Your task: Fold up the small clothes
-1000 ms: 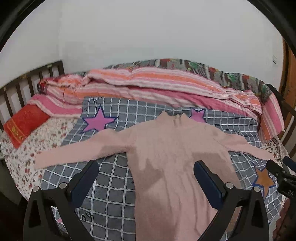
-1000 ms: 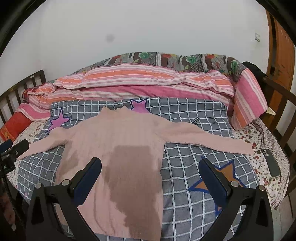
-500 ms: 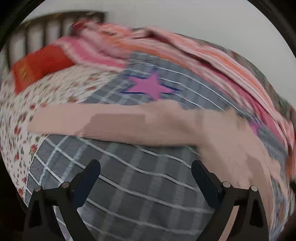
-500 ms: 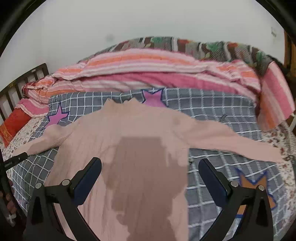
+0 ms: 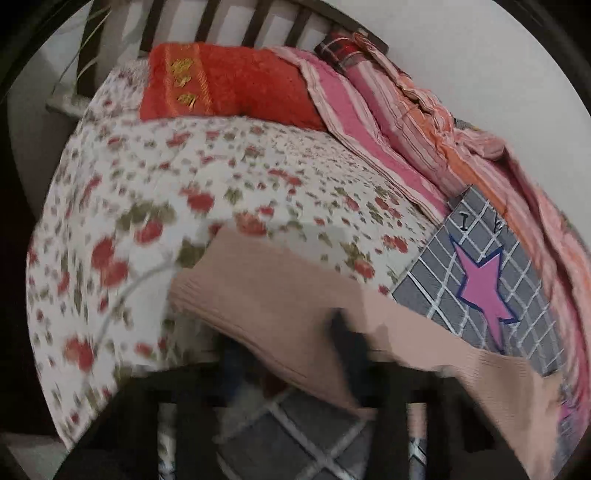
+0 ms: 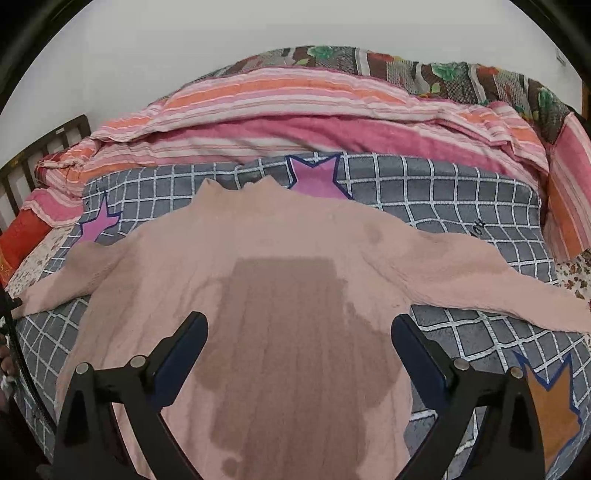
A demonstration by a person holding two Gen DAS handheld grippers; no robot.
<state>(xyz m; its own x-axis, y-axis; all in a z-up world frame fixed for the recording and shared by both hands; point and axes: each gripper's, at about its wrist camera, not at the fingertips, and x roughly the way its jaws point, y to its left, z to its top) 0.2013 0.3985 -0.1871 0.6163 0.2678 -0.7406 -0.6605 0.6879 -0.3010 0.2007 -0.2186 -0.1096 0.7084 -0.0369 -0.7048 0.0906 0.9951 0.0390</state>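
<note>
A pink long-sleeved sweater (image 6: 258, 251) lies flat on the bed, face up, sleeves spread, with a dark damp patch (image 6: 291, 332) on its body. In the blurred left wrist view its left sleeve end (image 5: 258, 284) lies on the flowered sheet. My left gripper (image 5: 291, 347) is closing on that sleeve, the cloth caught between its two dark fingers (image 5: 347, 339). My right gripper (image 6: 298, 323) hovers open above the damp patch, with nothing between its fingers. The right sleeve (image 6: 498, 291) stretches out toward the bed's right side.
Under the sweater lies a grey checked blanket (image 6: 443, 192) with stars. A striped pink and orange quilt (image 6: 295, 107) is bunched along the wall. A red pillow (image 5: 221, 85) rests by the wooden headboard (image 5: 229, 18). The flowered sheet (image 5: 184, 177) covers the left side.
My left gripper swung left and down to the sleeve end, rolled, and its jaws went from wide open to closing on the cloth. The right gripper sank closer to the sweater, still open.
</note>
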